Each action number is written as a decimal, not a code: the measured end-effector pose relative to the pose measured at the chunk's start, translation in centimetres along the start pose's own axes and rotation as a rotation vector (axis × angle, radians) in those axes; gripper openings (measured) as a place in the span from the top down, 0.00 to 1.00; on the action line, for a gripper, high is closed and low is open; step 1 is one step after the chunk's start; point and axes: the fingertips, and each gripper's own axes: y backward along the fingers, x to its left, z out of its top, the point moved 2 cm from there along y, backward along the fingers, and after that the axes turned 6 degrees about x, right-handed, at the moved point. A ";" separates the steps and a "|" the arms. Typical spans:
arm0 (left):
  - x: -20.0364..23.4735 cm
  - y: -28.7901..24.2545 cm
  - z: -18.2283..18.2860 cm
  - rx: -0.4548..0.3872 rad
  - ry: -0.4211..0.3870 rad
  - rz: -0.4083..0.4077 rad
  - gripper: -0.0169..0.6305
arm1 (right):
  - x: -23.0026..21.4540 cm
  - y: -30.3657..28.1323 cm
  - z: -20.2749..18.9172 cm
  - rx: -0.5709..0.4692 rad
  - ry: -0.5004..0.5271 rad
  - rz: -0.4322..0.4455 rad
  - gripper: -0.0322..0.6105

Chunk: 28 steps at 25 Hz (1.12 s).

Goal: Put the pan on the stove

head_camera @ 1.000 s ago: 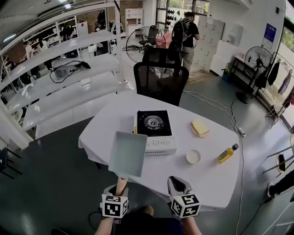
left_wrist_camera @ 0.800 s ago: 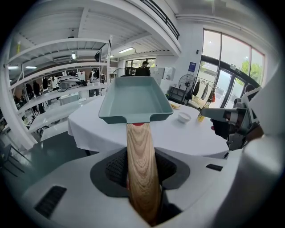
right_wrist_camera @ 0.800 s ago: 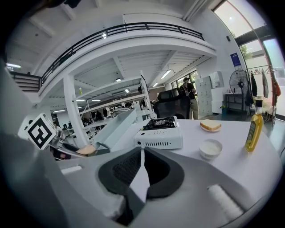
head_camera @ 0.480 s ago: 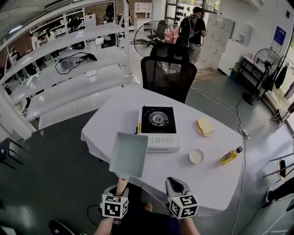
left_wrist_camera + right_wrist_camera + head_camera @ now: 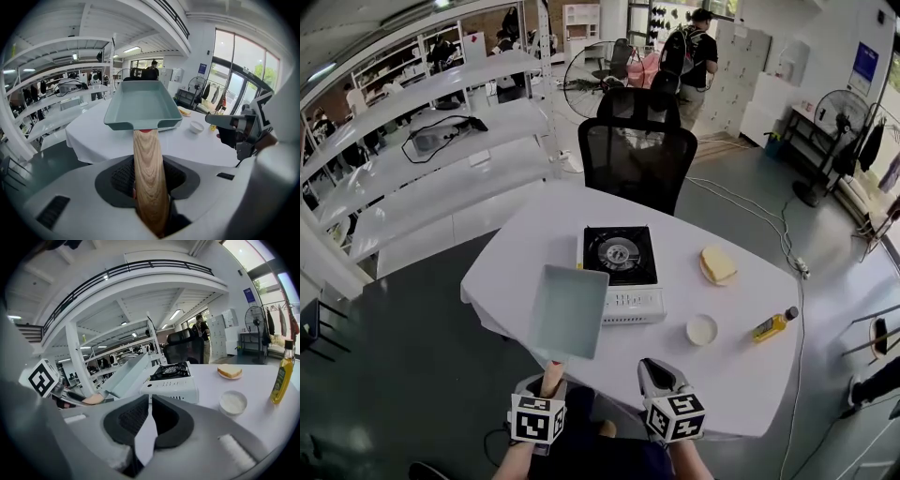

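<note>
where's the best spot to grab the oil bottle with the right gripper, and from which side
I'd take the oil bottle around its yellow body, below the dark cap, coming in level from the near edge of the table. It stands upright with bare cloth in front; the small bowl sits apart on its left.

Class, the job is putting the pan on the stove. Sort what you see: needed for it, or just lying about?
Needed: pan, held by its wooden handle in the left hand-held gripper; stove.
Lying about: bread, small white bowl, oil bottle, office chair.
</note>
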 end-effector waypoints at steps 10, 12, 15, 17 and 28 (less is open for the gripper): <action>1.3 -3.9 7.7 0.010 -0.074 -0.044 0.76 | -3.0 -4.9 5.8 -0.011 -0.006 -0.053 0.91; 1.5 -4.7 9.4 0.016 -0.090 -0.057 0.76 | -3.5 -5.7 6.8 -0.014 -0.009 -0.066 0.91; 1.8 -5.9 11.9 0.020 -0.119 -0.075 0.76 | -4.4 -6.6 8.2 -0.017 -0.024 -0.095 0.91; 1.9 -6.5 13.4 0.022 -0.145 -0.086 0.76 | -5.1 -6.9 8.9 -0.020 -0.037 -0.119 0.91; 1.8 -11.0 19.8 0.071 -0.292 -0.172 0.76 | -8.5 -8.4 9.8 -0.011 -0.123 -0.232 0.91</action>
